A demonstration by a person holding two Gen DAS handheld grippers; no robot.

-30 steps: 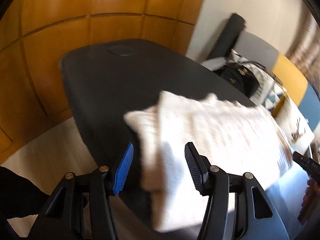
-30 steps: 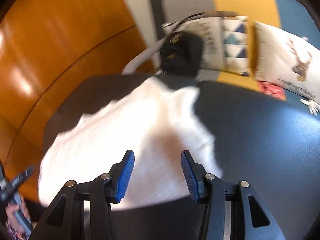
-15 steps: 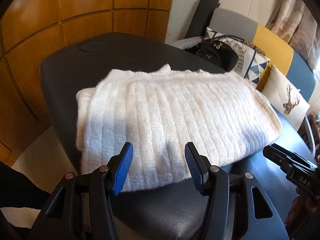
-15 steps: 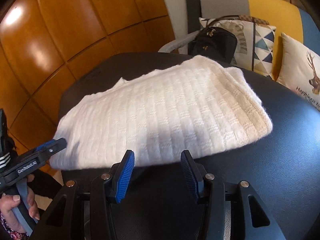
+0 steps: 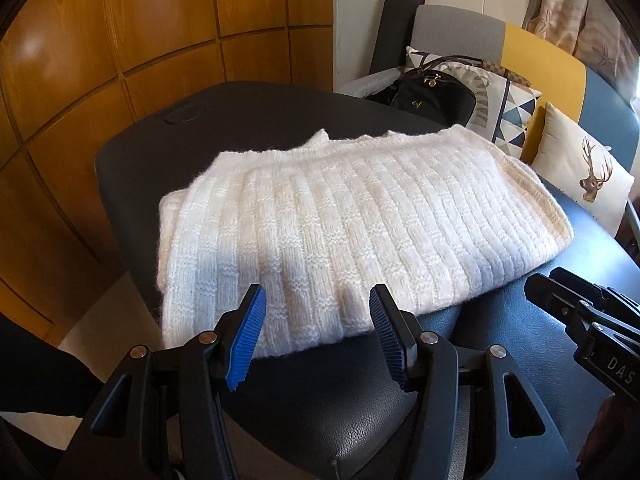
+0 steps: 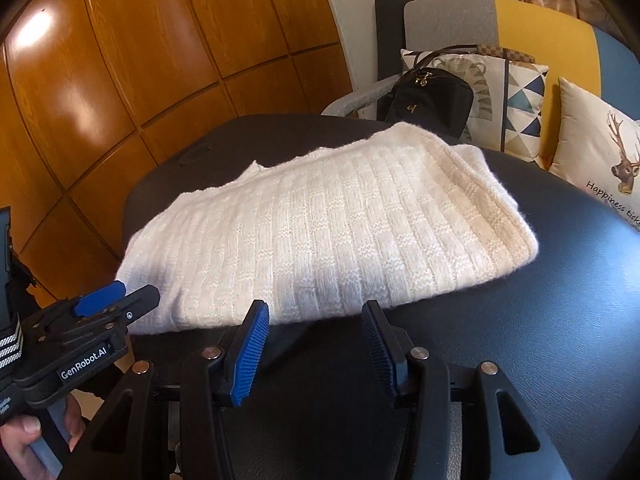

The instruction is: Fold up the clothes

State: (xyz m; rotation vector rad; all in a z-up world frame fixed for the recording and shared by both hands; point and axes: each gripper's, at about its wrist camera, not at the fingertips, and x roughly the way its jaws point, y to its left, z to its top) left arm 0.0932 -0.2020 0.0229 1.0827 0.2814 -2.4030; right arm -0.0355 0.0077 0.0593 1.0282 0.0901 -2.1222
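A cream ribbed knit sweater (image 5: 340,220) lies folded in a flat rectangle on a black padded table (image 5: 248,120). It also shows in the right wrist view (image 6: 320,232). My left gripper (image 5: 316,340) is open and empty, just short of the sweater's near edge. My right gripper (image 6: 316,350) is open and empty, also just short of the near edge. The left gripper shows from the side in the right wrist view (image 6: 100,308). The right gripper's body shows at the right edge of the left wrist view (image 5: 580,316).
A sofa (image 6: 540,32) with patterned cushions (image 6: 516,100) and a black handbag (image 6: 428,100) stands behind the table. Wooden wall panels (image 5: 120,60) run along the left. The table's left edge (image 5: 116,208) drops to a pale floor.
One second ago the sweater was moving and blurred above the table. It now lies folded and still, and both grippers have drawn back from it, open.
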